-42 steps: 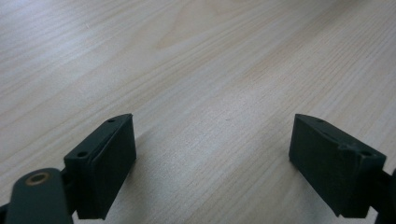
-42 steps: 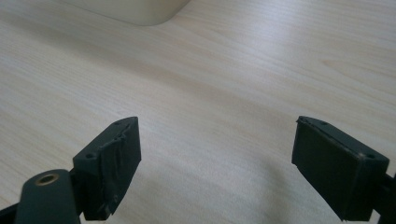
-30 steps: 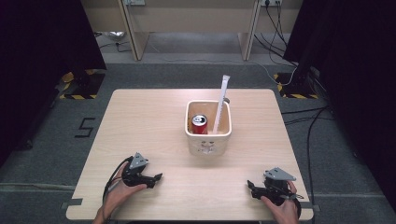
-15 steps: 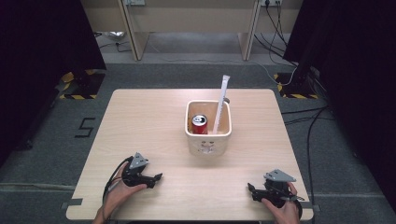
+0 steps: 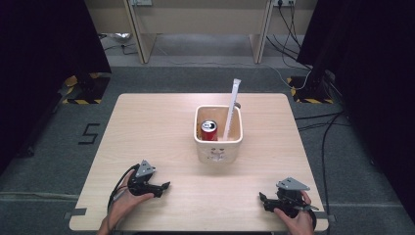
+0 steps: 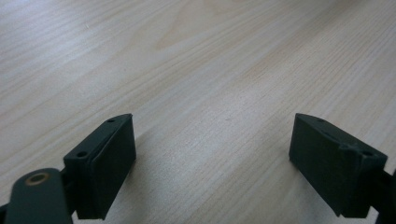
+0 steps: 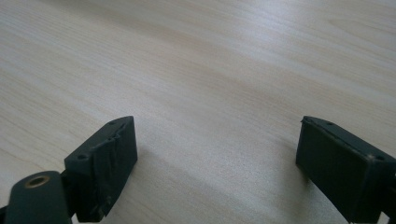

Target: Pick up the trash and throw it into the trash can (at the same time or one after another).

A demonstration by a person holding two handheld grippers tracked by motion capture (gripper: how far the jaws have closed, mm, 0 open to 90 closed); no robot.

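Two grippers sit low at the near edge of the wooden table (image 5: 147,122), both with jaws spread wide over bare wood. Left gripper (image 5: 164,186) rests near the left corner, right gripper (image 5: 263,199) near the right, well apart. Between and beyond them stands a cream bin (image 5: 219,146) (square, open-topped) holding an upright red can (image 5: 209,130) and a long white strip (image 5: 231,108) leaning out over its far rim.
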